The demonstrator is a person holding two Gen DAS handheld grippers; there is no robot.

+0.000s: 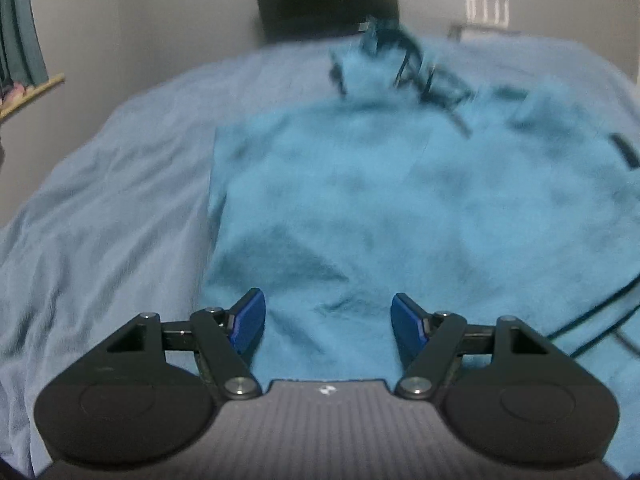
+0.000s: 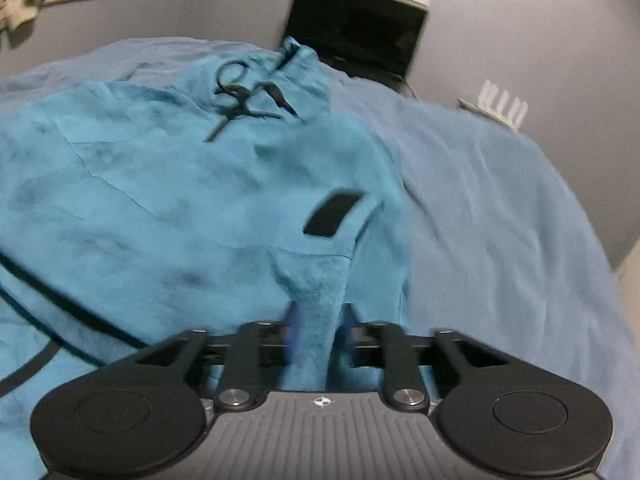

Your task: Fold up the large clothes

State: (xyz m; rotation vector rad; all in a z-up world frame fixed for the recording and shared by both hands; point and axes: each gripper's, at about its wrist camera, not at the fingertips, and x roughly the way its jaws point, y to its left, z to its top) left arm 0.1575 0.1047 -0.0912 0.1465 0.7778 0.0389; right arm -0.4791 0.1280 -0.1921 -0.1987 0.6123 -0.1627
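A large teal garment (image 1: 360,200), with a dark drawstring (image 2: 244,100) at its far end and a black patch (image 2: 334,214) on one side, lies spread over the middle of the bed (image 1: 100,220), which is covered by a pale blue sheet. The drawstring end points toward the far edge of the bed, where a dark laptop (image 2: 356,32) sits against the wall.

The left hand-held gripper (image 1: 327,322) hangs over the garment's near portion with its blue pads spread wide and nothing pressed between them. The right hand-held gripper (image 2: 318,330) has a raised ridge of teal cloth standing between its fingers near the garment's right border; motion blur hides the pads, so I cannot tell whether they are actually pinching it.

The step looks like gathering the near hem for a fold toward the far edge. To do it well, the right pinch should be firm and take both layers before lifting. The left should come down on the hem at a matching spot near the left border, so the fold line runs straight across. Then both should lift together and carry evenly, keeping the cloth taut between them to avoid bunching or dragging the sheet.
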